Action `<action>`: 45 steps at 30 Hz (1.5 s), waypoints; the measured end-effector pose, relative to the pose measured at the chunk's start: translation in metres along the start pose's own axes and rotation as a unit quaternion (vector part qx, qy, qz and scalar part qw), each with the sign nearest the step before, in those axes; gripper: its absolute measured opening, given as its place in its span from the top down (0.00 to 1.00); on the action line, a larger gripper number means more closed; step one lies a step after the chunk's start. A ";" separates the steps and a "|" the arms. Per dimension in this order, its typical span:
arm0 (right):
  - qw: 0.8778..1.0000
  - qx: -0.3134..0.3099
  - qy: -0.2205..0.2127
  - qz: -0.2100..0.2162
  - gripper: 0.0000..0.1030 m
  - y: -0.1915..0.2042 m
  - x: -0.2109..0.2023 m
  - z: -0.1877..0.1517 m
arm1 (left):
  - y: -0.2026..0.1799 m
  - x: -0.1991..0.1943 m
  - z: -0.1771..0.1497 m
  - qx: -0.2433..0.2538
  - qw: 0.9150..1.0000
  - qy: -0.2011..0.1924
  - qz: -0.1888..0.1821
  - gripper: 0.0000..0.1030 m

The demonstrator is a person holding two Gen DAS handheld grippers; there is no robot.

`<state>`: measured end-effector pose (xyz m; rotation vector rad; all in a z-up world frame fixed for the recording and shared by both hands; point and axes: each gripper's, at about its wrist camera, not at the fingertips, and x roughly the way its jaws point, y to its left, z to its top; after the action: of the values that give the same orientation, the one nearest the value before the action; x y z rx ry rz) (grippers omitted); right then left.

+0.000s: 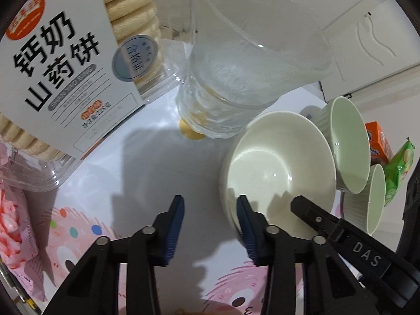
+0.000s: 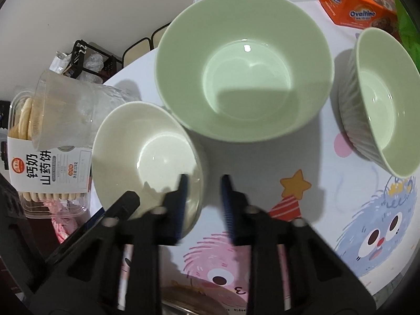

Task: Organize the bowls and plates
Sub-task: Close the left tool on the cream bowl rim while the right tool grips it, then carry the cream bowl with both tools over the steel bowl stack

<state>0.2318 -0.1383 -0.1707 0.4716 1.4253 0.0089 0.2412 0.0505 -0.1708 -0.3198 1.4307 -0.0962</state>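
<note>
A cream bowl [image 2: 147,147] stands on the table, left of a large green bowl [image 2: 244,73] and a smaller ribbed green bowl [image 2: 380,107] at the right. My right gripper [image 2: 204,181] is open, its left finger over the cream bowl's near right rim, its right finger outside it. In the left wrist view the cream bowl [image 1: 278,168] is at the right, with the large green bowl [image 1: 346,144] and the ribbed bowl [image 1: 372,202] behind it. My left gripper [image 1: 210,202] is open and empty, just left of the cream bowl. The right gripper's finger [image 1: 328,223] reaches into that bowl.
A clear plastic cup [image 1: 236,60] stands behind the left gripper. A biscuit box [image 1: 60,65] is at the left, a pink packet [image 1: 13,236] below it. An orange Ovaltine box [image 2: 359,2] and a green packet [image 1: 399,173] are at the far right. The tablecloth [image 2: 367,236] has cartoon prints.
</note>
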 end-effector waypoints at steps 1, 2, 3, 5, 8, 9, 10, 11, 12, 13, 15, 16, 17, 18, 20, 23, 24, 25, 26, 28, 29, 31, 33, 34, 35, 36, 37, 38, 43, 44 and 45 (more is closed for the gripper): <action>1.000 -0.001 0.000 0.000 0.81 0.000 0.001 0.000 | -0.002 0.001 0.001 0.002 1.000 0.000 -0.003 0.68; 1.000 -0.001 0.000 0.001 0.84 0.002 0.002 0.001 | -0.005 0.001 0.001 0.004 1.000 0.001 -0.006 0.72; 1.000 -0.001 0.000 0.000 0.86 0.002 0.003 0.002 | -0.008 0.002 0.001 0.006 1.000 0.001 -0.010 0.77; 1.000 -0.004 -0.002 -0.006 0.87 0.002 0.004 0.003 | -0.014 0.004 0.003 0.010 1.000 0.001 -0.017 0.83; 1.000 -0.008 -0.003 -0.009 0.89 0.005 0.004 0.003 | -0.023 0.006 0.004 0.019 1.000 -0.001 -0.017 0.87; 1.000 -0.011 -0.004 -0.010 0.89 0.005 0.004 0.003 | -0.024 0.006 0.005 0.019 1.000 -0.001 -0.016 0.87; 1.000 -0.015 -0.006 -0.012 0.89 0.006 0.004 0.002 | -0.027 0.006 0.007 0.018 1.000 -0.002 -0.015 0.87; 1.000 -0.016 -0.006 -0.013 0.89 0.007 0.003 0.002 | -0.029 0.006 0.007 0.019 1.000 -0.003 -0.014 0.88; 1.000 -0.017 -0.006 -0.013 0.89 0.007 0.003 0.001 | -0.026 0.002 0.006 0.018 1.000 -0.004 -0.015 0.88; 1.000 -0.016 -0.006 -0.013 0.89 0.007 0.003 0.000 | -0.022 -0.003 0.004 0.018 1.000 -0.005 -0.014 0.88; 1.000 -0.018 -0.006 -0.010 0.89 0.005 0.002 -0.003 | -0.020 -0.008 0.002 0.024 1.000 -0.010 -0.013 0.88; 1.000 -0.018 -0.006 -0.009 0.89 0.005 0.001 -0.005 | -0.021 -0.011 0.001 0.028 0.999 -0.012 -0.011 0.88; 1.000 -0.018 -0.007 -0.008 0.89 0.004 0.000 -0.007 | -0.022 -0.014 -0.001 0.031 0.999 -0.016 -0.011 0.88; 1.000 -0.019 -0.008 -0.006 0.89 0.003 -0.002 -0.009 | -0.023 -0.018 -0.004 0.030 0.999 -0.018 -0.011 0.88; 1.000 -0.021 -0.012 -0.003 0.89 0.002 -0.008 -0.014 | -0.026 -0.024 -0.010 0.030 0.999 -0.021 -0.013 0.88; 1.000 -0.020 -0.020 0.000 0.89 -0.002 -0.019 -0.023 | -0.031 -0.031 -0.019 0.036 0.999 -0.026 -0.013 0.88; 1.000 -0.022 -0.021 0.001 0.89 -0.004 -0.023 -0.026 | -0.035 -0.034 -0.024 0.038 0.999 -0.028 -0.013 0.88; 0.999 -0.024 -0.023 0.002 0.89 -0.007 -0.028 -0.031 | -0.037 -0.036 -0.027 0.039 0.999 -0.029 -0.014 0.88; 0.999 -0.025 -0.026 0.002 0.89 -0.009 -0.032 -0.034 | -0.042 -0.040 -0.034 0.041 0.999 -0.032 -0.016 0.88; 0.999 -0.029 -0.033 0.002 0.89 -0.015 -0.042 -0.043 | -0.046 -0.040 -0.045 0.044 0.998 -0.035 -0.016 0.88; 0.999 -0.031 -0.035 0.001 0.88 -0.019 -0.047 -0.049 | -0.051 -0.042 -0.052 0.048 0.998 -0.037 -0.016 0.88; 0.999 -0.030 -0.039 0.001 0.88 -0.029 -0.056 -0.059 | -0.061 -0.043 -0.066 0.051 0.998 -0.038 -0.016 0.88; 0.999 -0.031 -0.040 0.000 0.88 -0.041 -0.064 -0.070 | -0.069 -0.046 -0.081 0.054 0.998 -0.038 -0.016 0.88; 0.999 -0.032 -0.041 -0.001 0.88 -0.047 -0.067 -0.075 | -0.075 -0.046 -0.090 0.055 0.998 -0.038 -0.017 0.88; 0.999 -0.032 -0.041 -0.001 0.88 -0.053 -0.071 -0.081 | -0.078 -0.046 -0.096 0.055 0.998 -0.037 -0.018 0.88; 0.999 -0.032 -0.040 -0.001 0.88 -0.060 -0.075 -0.088 | -0.083 -0.045 -0.103 0.056 0.998 -0.036 -0.018 0.88; 0.999 -0.033 -0.040 -0.002 0.88 -0.068 -0.078 -0.095 | -0.089 -0.045 -0.113 0.057 0.998 -0.034 -0.018 0.88; 0.999 -0.034 -0.039 -0.004 0.88 -0.073 -0.081 -0.100 | -0.091 -0.044 -0.120 0.059 0.998 -0.032 -0.017 0.88; 0.999 -0.034 -0.032 -0.010 0.88 -0.106 -0.091 -0.129 | -0.112 -0.035 -0.159 0.063 0.998 -0.018 -0.018 0.88; 0.999 -0.034 -0.029 -0.011 0.88 -0.113 -0.092 -0.134 | -0.115 -0.034 -0.166 0.066 0.998 -0.016 -0.017 0.88; 0.999 -0.033 -0.027 -0.012 0.88 -0.120 -0.093 -0.139 | -0.117 -0.033 -0.174 0.069 0.997 -0.013 -0.016 0.88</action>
<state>0.0526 -0.2305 -0.1305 0.3974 1.3738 0.0237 0.0800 -0.0800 -0.1257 -0.2299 1.3852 -0.2159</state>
